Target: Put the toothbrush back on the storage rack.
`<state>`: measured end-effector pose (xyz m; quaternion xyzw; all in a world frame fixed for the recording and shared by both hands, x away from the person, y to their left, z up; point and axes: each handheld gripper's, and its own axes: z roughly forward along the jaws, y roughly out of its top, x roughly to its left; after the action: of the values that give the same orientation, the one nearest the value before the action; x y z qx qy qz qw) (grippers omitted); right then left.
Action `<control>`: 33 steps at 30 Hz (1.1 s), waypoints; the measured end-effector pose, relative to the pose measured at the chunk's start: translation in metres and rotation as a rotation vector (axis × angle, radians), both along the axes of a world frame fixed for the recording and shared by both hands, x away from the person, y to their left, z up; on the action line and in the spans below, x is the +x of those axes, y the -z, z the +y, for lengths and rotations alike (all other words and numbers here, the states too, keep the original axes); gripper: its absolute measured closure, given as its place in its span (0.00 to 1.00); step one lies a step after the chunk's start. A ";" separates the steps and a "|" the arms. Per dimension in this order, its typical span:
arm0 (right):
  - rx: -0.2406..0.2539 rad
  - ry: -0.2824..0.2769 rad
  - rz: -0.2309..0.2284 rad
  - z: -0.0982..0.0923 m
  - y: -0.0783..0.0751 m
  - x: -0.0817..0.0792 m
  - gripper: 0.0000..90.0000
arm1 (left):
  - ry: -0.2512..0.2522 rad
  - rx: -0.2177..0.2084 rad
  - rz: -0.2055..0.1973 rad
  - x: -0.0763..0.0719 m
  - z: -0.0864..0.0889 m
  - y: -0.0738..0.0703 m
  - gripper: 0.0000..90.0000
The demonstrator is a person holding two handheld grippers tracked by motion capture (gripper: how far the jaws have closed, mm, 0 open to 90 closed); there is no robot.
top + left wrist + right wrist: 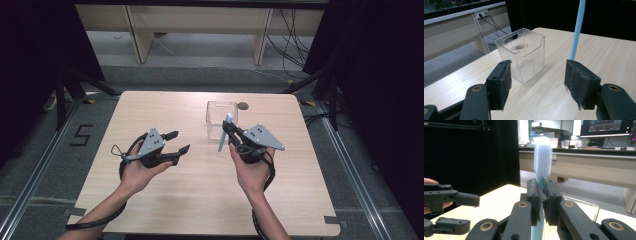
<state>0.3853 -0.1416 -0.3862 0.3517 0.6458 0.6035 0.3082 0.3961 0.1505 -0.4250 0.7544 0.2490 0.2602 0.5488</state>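
A single black numeral "5" (81,135) is marked on the grey floor (45,165), just off the left edge of the desk (165,195) in the high view; a lit monitor (606,127) in the background of the right gripper view shows small markings, too blurred to read; nothing else bears legible writing.

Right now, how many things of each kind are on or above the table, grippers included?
Grippers: 2, the left gripper open and the right gripper shut on the brush
Brush: 1
Clear box: 1
Dark disc: 1
Total: 5
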 end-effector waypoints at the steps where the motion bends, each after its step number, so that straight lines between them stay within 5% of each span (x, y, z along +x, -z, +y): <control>1: 0.023 -0.003 -0.012 -0.001 0.001 0.003 0.94 | -0.006 0.003 0.001 0.000 0.004 0.001 0.42; 4: 0.042 -0.001 0.022 -0.002 0.002 0.003 0.94 | -0.013 0.001 0.001 0.000 0.008 0.002 0.42; 6: 0.031 -0.002 -0.012 -0.004 0.002 0.006 0.94 | -0.020 -0.001 -0.001 -0.001 0.012 0.002 0.42; 24: 0.010 0.016 -0.010 -0.007 0.000 0.013 0.94 | -0.075 -0.013 -0.021 -0.009 0.041 0.002 0.41; 33: -0.008 0.060 -0.010 -0.012 -0.001 0.019 0.94 | -0.120 -0.053 -0.001 -0.020 0.065 0.019 0.41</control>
<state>0.4043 -0.1537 -0.3849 0.3667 0.6357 0.5932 0.3310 0.3762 0.2151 -0.4437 0.7232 0.3003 0.2865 0.5520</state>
